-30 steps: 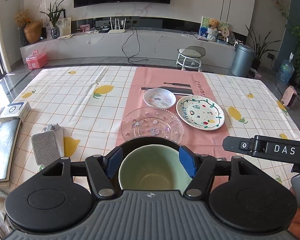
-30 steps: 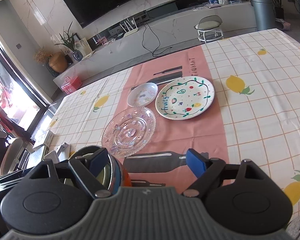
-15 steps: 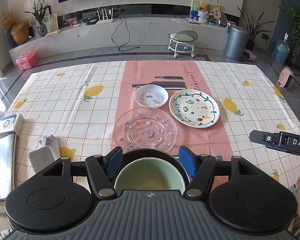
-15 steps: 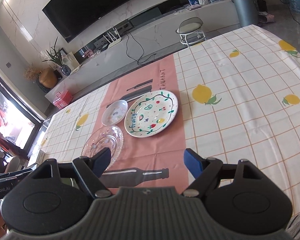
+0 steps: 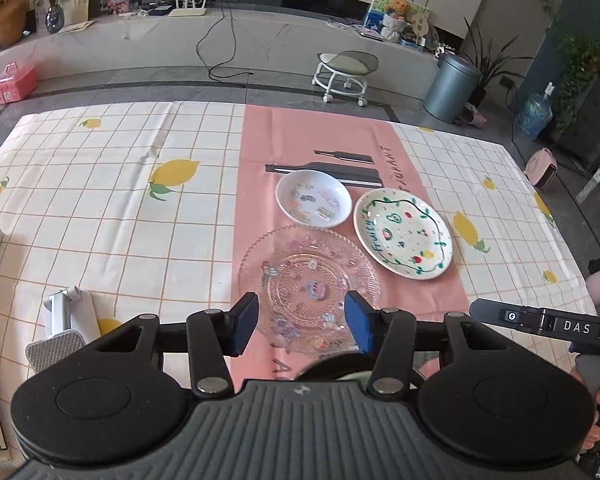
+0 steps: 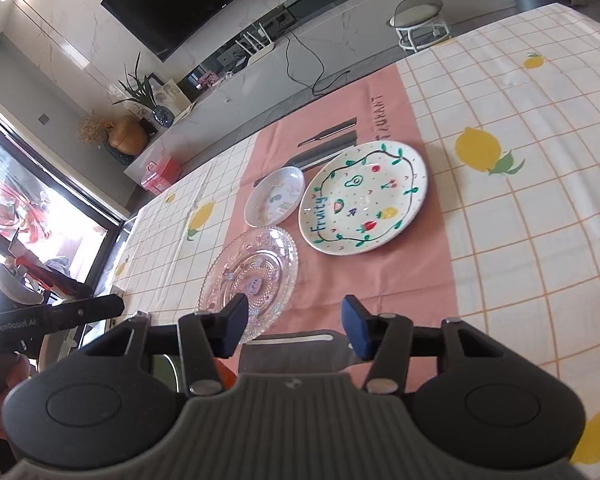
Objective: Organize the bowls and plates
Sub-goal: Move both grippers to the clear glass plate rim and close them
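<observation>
From the left wrist, the left gripper [image 5: 302, 326] hangs with jaws apart and empty; the glass plate [image 5: 308, 278] lies directly ahead, its near edge between the fingertips. The small dish [image 5: 312, 199] and fruit plate [image 5: 403, 233] sit beyond, ahead-right. A dark bowl rim [image 5: 332, 364] under the claw is mostly hidden.

From the right wrist, the right gripper [image 6: 295, 330] is also spread and empty; the glass plate [image 6: 251, 276] lies ahead-left, the fruit plate [image 6: 364, 196] ahead. The left claw looks nearer the glass plate.

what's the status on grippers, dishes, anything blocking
Left gripper open, empty. Right gripper open, empty. Glass plate, small dish and fruit plate unstacked on runner. Nothing blocking.
</observation>
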